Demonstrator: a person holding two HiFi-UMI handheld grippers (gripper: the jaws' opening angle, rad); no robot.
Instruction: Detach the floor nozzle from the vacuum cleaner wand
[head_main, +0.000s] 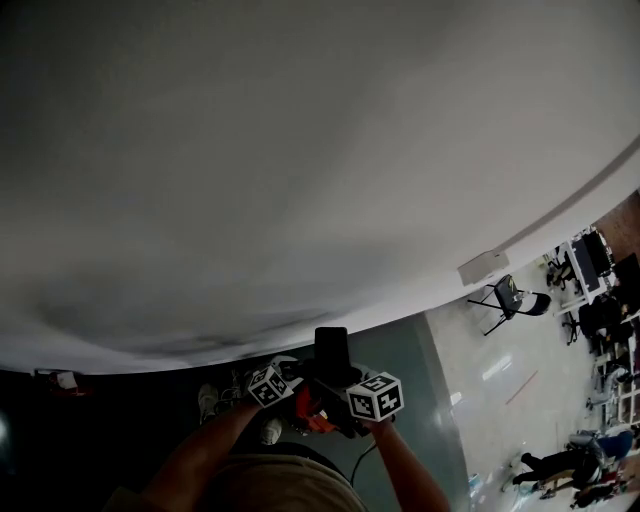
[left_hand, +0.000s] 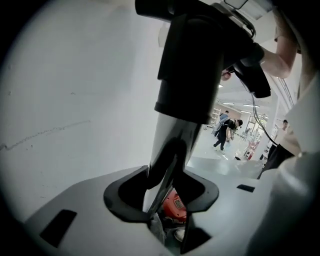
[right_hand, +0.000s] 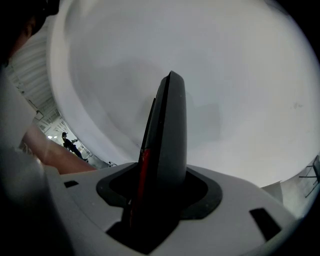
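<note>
In the head view both grippers meet low at the centre, around a black vacuum part (head_main: 332, 350) with a red piece (head_main: 315, 415) below it. My left gripper (head_main: 290, 375) sits left of it and my right gripper (head_main: 342, 380) right of it. In the left gripper view a silvery wand (left_hand: 167, 145) with a black collar (left_hand: 192, 65) runs up through my left gripper (left_hand: 167, 200), whose pads close round it. In the right gripper view a dark grey part (right_hand: 167, 140) with a red stripe (right_hand: 143, 165) fills the gap of my right gripper (right_hand: 160, 200). No floor nozzle head shows in any view.
A white curved wall (head_main: 300, 150) fills most of the head view. At the right, on a glossy floor, stand a folding chair (head_main: 515, 300), desks (head_main: 600, 270) and people (head_main: 560, 465). A shoe (head_main: 208, 400) shows left of the grippers.
</note>
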